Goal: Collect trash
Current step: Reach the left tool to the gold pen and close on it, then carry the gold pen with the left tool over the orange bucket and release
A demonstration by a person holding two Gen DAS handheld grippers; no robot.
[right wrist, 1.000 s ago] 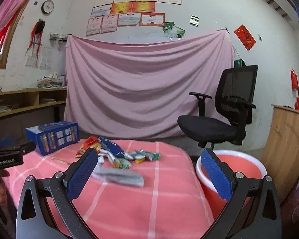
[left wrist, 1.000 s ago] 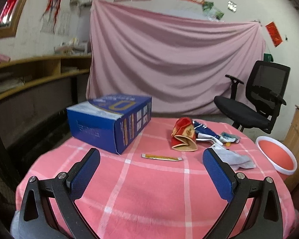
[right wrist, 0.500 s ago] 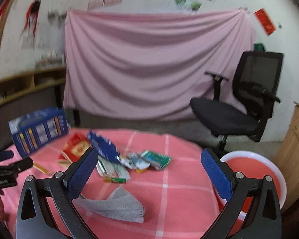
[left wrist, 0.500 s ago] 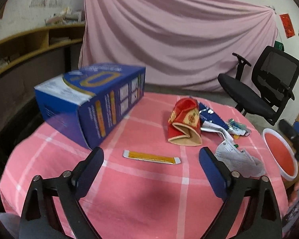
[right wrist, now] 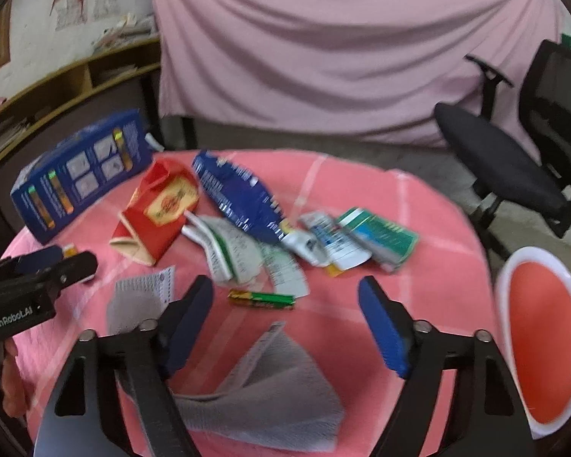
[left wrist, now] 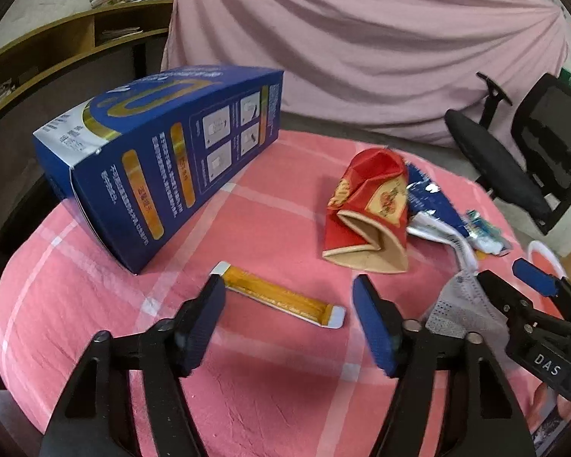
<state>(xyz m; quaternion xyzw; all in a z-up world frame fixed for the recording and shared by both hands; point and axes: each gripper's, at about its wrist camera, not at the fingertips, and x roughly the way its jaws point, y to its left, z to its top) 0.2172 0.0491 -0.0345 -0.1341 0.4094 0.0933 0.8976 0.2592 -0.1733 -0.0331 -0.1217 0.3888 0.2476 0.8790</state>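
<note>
Trash lies on a round table with a pink checked cloth [left wrist: 270, 400]. My left gripper [left wrist: 289, 316] is open, low over an orange sachet strip [left wrist: 281, 299] that lies between its fingers. A blue carton [left wrist: 160, 152] lies to its left and a red carton [left wrist: 369, 209] ahead. My right gripper [right wrist: 285, 312] is open above a grey face mask [right wrist: 270, 392] and a green battery [right wrist: 260, 299]. Beyond lie a blue foil wrapper [right wrist: 240, 198], white wrappers [right wrist: 243, 255] and a green packet [right wrist: 380, 236]. The red carton [right wrist: 156, 213] and blue carton [right wrist: 80, 175] show at its left.
A red basin with a white rim [right wrist: 544, 342] stands off the table's right edge. A black office chair [right wrist: 521, 152] is behind it. A pink curtain [right wrist: 342, 57] hangs at the back, wooden shelves [left wrist: 68, 49] at the left. The right gripper shows in the left view [left wrist: 533, 304].
Both grippers have tilted down and moved in over the table. The left one has closed in on the orange strip, the right one on the mask and battery. Both stay open.
</note>
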